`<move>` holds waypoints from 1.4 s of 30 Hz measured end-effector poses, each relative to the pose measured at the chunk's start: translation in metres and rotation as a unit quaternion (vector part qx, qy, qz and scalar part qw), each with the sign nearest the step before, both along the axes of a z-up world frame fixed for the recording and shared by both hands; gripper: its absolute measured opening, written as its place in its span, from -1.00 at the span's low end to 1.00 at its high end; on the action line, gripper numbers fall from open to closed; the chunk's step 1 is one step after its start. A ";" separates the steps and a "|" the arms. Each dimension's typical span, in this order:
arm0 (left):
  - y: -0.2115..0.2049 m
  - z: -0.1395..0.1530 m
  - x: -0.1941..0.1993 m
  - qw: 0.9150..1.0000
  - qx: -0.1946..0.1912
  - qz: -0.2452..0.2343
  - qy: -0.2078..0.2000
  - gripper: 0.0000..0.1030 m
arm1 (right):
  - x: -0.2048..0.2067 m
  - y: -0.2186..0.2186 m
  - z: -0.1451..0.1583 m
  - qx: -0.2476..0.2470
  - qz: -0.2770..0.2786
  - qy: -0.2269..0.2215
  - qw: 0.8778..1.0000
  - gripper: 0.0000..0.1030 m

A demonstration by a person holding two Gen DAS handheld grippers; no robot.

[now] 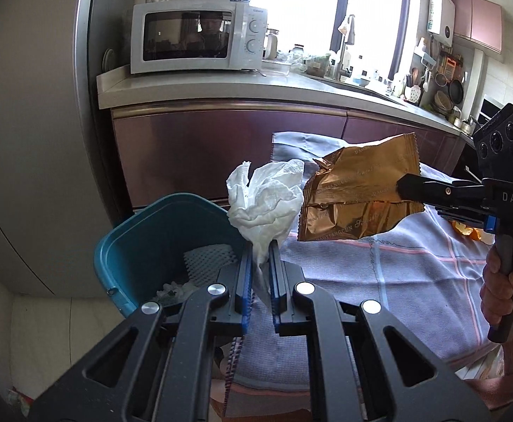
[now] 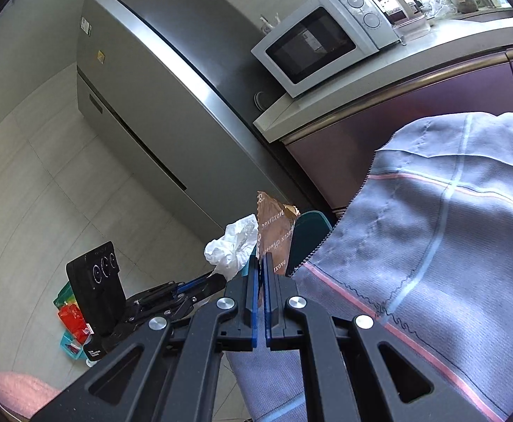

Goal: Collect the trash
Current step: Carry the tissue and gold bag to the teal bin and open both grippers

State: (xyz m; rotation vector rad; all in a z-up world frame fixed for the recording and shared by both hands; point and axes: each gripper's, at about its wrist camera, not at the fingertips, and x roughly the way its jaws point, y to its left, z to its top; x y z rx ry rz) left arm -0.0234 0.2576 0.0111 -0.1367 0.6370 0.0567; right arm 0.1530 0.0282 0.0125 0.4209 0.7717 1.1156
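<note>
Table draped in grey checked cloth point(image 1: 414, 281), orange peel point(image 1: 465, 230) lying near its far edge

A home kitchen: microwave point(image 1: 200, 37) on counter point(image 1: 221, 86), fridge point(image 2: 144, 81), seemingly a sink.

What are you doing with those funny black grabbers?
A person is picking up trash with a gripper in each hand. The left gripper is pinching a crumpled white tissue, and the right gripper is pinching a shiny gold snack wrapper. Both pieces are held up in the air near a blue bin beside the cloth-covered table. Nothing has been dropped yet; the bin already has some white foam netting inside.
</note>
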 end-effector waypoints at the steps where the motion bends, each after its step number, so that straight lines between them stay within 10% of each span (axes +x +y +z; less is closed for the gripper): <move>1: 0.003 -0.001 0.000 1.000 0.000 0.003 0.000 -0.82 | 0.003 0.006 0.000 -0.001 0.003 0.000 1.000 -0.96; 42: 0.084 -0.075 0.040 0.992 -0.019 0.099 0.081 -0.78 | 0.054 0.154 -0.042 -0.106 0.081 0.054 0.990 -0.96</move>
